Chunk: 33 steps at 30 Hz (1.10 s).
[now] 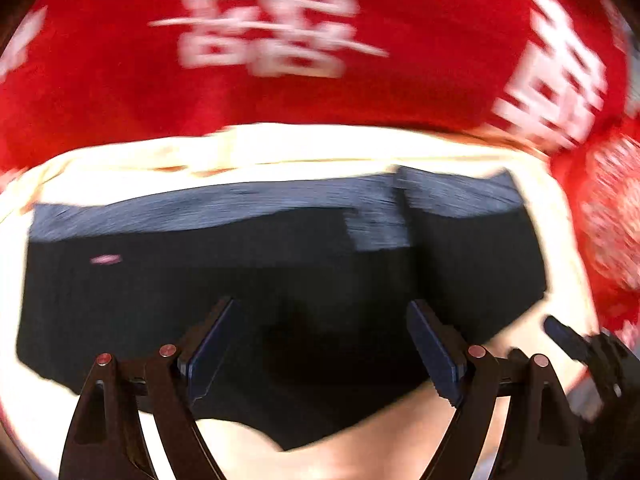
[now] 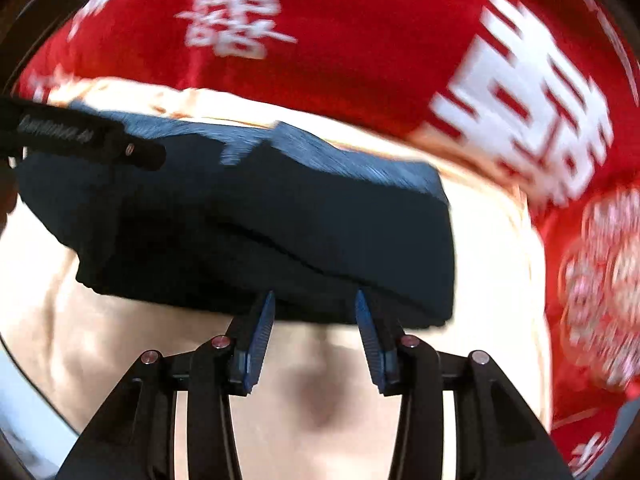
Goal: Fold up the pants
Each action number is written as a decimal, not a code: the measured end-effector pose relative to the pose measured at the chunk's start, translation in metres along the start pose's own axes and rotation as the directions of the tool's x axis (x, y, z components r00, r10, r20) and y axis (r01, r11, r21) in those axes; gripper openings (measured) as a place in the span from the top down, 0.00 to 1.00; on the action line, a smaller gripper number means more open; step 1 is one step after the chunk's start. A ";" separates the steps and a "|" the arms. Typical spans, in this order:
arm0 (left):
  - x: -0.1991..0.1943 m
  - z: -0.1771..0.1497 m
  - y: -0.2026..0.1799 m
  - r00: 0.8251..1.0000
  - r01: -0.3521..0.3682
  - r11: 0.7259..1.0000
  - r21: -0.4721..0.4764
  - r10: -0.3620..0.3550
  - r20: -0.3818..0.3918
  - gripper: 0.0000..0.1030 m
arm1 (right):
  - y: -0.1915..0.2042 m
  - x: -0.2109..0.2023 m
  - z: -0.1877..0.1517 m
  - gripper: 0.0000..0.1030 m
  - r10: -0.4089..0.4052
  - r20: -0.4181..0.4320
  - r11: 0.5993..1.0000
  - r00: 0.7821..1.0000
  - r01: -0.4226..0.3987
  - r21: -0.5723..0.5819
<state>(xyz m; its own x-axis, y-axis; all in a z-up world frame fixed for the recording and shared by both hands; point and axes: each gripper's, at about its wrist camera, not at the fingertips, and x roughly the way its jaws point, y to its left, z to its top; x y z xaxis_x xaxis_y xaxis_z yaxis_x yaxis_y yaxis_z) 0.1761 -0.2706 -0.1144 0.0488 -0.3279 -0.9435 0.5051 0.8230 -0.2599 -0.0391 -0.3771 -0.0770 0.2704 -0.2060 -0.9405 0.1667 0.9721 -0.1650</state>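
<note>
The dark navy pants [image 1: 240, 280] lie folded into a compact rectangle on a cream sheet [image 1: 280, 148]; their lighter waistband edge faces away. My left gripper [image 1: 320, 308] is open above the near part of the pants, holding nothing. In the right wrist view the pants [image 2: 260, 220] lie just ahead of my right gripper [image 2: 314, 300], which is open and empty with its tips at the pants' near edge. The right gripper also shows at the lower right of the left wrist view [image 1: 580, 344]. The left gripper's black body [image 2: 80, 136] crosses the upper left of the right wrist view.
A red cloth with white characters [image 1: 280, 40] covers the surface beyond and to the right of the cream sheet [image 2: 500, 240]. Both views are motion-blurred.
</note>
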 end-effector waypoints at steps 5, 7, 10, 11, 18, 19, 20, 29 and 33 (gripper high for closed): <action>0.014 0.018 -0.041 0.986 0.161 0.987 0.008 -0.160 -0.036 0.16 | -0.051 0.001 -0.010 0.56 0.048 -0.031 0.987 0.998 -0.043 0.154; 0.025 0.027 -0.045 0.983 0.176 0.984 -0.005 -0.176 -0.053 0.16 | -0.053 -0.002 -0.011 0.56 0.061 -0.032 0.982 0.998 -0.054 0.179; 0.040 0.030 -0.044 0.980 0.179 0.984 -0.007 -0.179 -0.084 0.17 | -0.058 0.001 -0.014 0.56 0.097 -0.038 0.971 0.995 -0.087 0.223; 0.043 0.031 -0.043 0.979 0.182 0.983 -0.007 -0.182 -0.091 0.22 | -0.059 0.001 -0.017 0.56 0.105 -0.037 0.968 0.994 -0.094 0.234; 0.045 0.026 -0.049 0.971 0.191 0.982 -0.001 -0.189 -0.145 0.57 | -0.074 0.008 -0.024 0.56 0.131 -0.038 0.954 0.991 -0.115 0.277; 0.048 0.027 -0.051 0.969 0.191 0.982 -0.001 -0.189 -0.156 0.64 | -0.075 0.008 -0.025 0.56 0.132 -0.040 0.953 0.990 -0.115 0.281; 0.050 0.027 -0.053 0.966 0.201 0.980 0.000 -0.198 -0.165 0.92 | -0.077 0.008 -0.026 0.57 0.133 -0.042 0.951 0.990 -0.116 0.287; 0.024 0.007 -0.044 0.966 0.217 0.975 0.056 -0.206 -0.157 0.96 | -0.095 -0.004 -0.031 0.59 0.163 -0.018 0.937 0.987 -0.149 0.317; 0.045 -0.011 -0.038 0.966 0.193 0.980 0.045 -0.182 -0.184 0.96 | -0.102 0.009 -0.027 0.59 0.198 -0.011 0.927 0.980 -0.184 0.326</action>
<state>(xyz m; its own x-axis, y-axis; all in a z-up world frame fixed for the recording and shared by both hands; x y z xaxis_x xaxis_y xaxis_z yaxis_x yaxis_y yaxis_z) 0.1498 -0.3118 -0.1489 -0.2031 -0.3814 -0.9018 0.5436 0.7221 -0.4279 -0.0790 -0.4747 -0.0765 0.2872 -0.0080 -0.9578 0.4140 0.9028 0.1166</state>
